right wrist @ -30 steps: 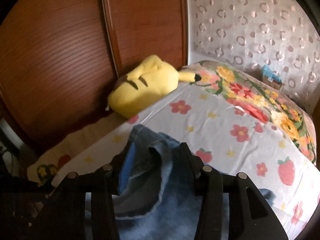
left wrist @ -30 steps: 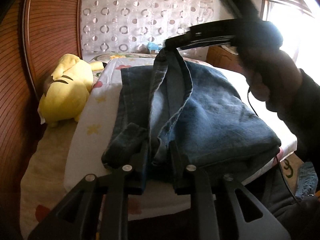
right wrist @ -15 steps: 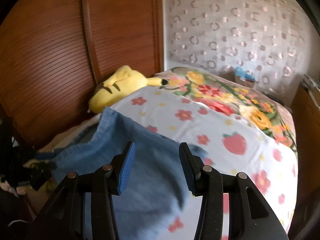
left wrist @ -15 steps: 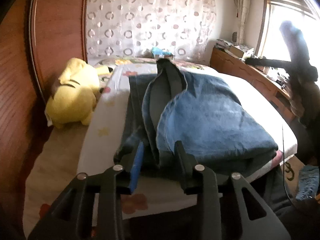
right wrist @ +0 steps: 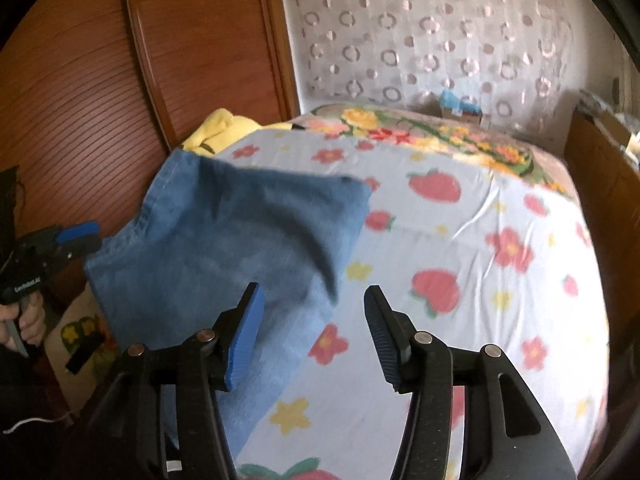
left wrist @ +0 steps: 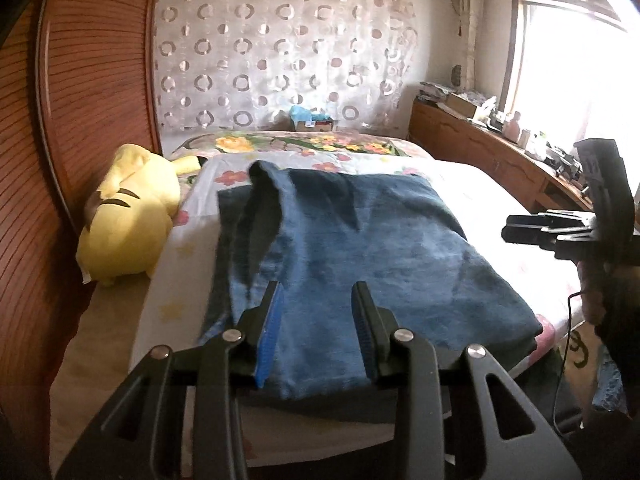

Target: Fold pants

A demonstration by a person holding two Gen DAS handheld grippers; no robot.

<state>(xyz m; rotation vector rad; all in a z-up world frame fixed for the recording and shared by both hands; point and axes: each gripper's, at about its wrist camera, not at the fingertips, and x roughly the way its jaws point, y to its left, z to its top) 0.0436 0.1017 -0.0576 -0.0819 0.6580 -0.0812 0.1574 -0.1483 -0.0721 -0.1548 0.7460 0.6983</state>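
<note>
- Left gripper (left wrist: 317, 322) sits with its jaws wide apart and nothing between them, hovering just over the near edge of the pants (left wrist: 352, 248).
- Right gripper (right wrist: 314, 330) is spread wide too, empty; I see it off to the right of my left one, clear of the cloth.
- Those pants lie folded on the bed (right wrist: 480, 240), straight ahead of the left gripper and ahead-left of the right one, reaching away toward the floral bedding.
- To the front-left of my left gripper one edge of denim stands up in a loose ridge, so I judge the fold is laid but not flattened.
- Yellow plush toy (left wrist: 128, 216) rests further left against the wooden wardrobe (left wrist: 80, 100), apart from the pants.
- With both tools free, I reckon the sensible thing is to press that ridge down or take the near edge for another fold.
</note>
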